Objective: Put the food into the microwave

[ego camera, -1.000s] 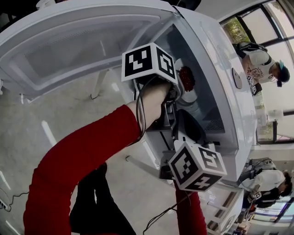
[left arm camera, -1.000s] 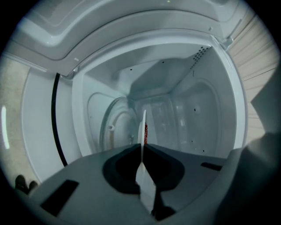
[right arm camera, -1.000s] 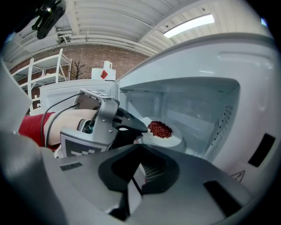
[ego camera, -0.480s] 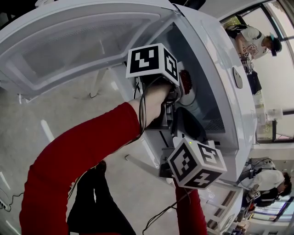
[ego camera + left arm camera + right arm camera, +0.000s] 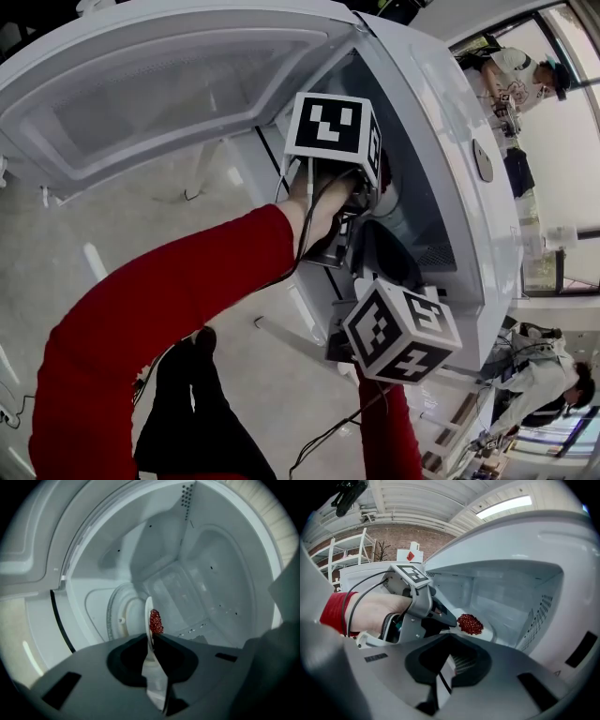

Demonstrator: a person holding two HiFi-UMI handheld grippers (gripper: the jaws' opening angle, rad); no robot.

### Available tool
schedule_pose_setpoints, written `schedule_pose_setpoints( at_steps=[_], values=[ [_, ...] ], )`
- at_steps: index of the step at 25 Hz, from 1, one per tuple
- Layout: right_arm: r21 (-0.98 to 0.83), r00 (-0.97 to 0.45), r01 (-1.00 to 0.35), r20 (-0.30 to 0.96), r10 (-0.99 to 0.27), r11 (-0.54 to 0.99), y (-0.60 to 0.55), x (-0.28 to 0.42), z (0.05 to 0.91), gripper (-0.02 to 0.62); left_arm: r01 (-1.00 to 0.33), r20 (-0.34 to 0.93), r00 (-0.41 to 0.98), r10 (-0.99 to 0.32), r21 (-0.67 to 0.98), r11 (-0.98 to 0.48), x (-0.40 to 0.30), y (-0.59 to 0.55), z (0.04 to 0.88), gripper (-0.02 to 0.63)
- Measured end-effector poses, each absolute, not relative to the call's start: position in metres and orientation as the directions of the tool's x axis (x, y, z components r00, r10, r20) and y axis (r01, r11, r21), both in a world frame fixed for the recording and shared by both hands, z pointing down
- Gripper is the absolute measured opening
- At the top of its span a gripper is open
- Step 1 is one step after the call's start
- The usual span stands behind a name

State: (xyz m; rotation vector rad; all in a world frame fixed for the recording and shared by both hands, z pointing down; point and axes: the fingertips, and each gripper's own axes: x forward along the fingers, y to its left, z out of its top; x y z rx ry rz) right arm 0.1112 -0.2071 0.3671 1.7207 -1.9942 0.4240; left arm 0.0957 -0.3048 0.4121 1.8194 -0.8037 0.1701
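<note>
A white plate (image 5: 485, 631) with a heap of red food (image 5: 469, 623) sits low inside the open microwave (image 5: 441, 122). My left gripper (image 5: 452, 623) reaches into the cavity and pinches the plate's near rim. In the left gripper view the plate (image 5: 148, 616) stands edge-on between the jaws of my left gripper (image 5: 151, 637), with the food (image 5: 155, 621) just past the tips; the jaws are opening. My right gripper (image 5: 449, 638) waits outside the microwave opening, shut with nothing in it. In the head view the left gripper's marker cube (image 5: 333, 127) hides the food.
The microwave door (image 5: 169, 84) is swung wide open at the upper left. The turntable hub (image 5: 119, 618) lies at the cavity floor beside the plate. People stand at benches at the far right (image 5: 520, 70). White shelving (image 5: 347, 550) is behind the microwave.
My left hand has rolled, turning its marker cube toward the microwave so that it now covers the red food in the head view. The right gripper has stayed put.
</note>
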Motion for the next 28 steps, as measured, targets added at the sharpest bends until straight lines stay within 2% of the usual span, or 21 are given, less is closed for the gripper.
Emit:
schedule_pose_setpoints(
  at_steps=[6, 14, 28],
  values=[
    [0.079, -0.095, -0.984, 0.540, -0.837, 0.163, -0.208, 0.111, 0.370, 0.014, -0.692, 0.522, 0.701, -0.486, 0.664, -0.284, 0.092, -0.318, 0.413, 0.071],
    [0.093, -0.100, -0.979, 0.547, -0.831, 0.179, -0.207, 0.110, 0.374, 0.014, -0.751, 0.575, 0.658, -0.486, 0.546, -0.371, 0.096, -0.316, 0.414, 0.103],
    [0.094, -0.098, -0.980, 0.541, -0.835, 0.176, -0.209, 0.107, 0.373, 0.012, -0.820, 0.604, 0.570, -0.557, 0.373, -0.434, 0.094, -0.321, 0.416, 0.126]
  ],
)
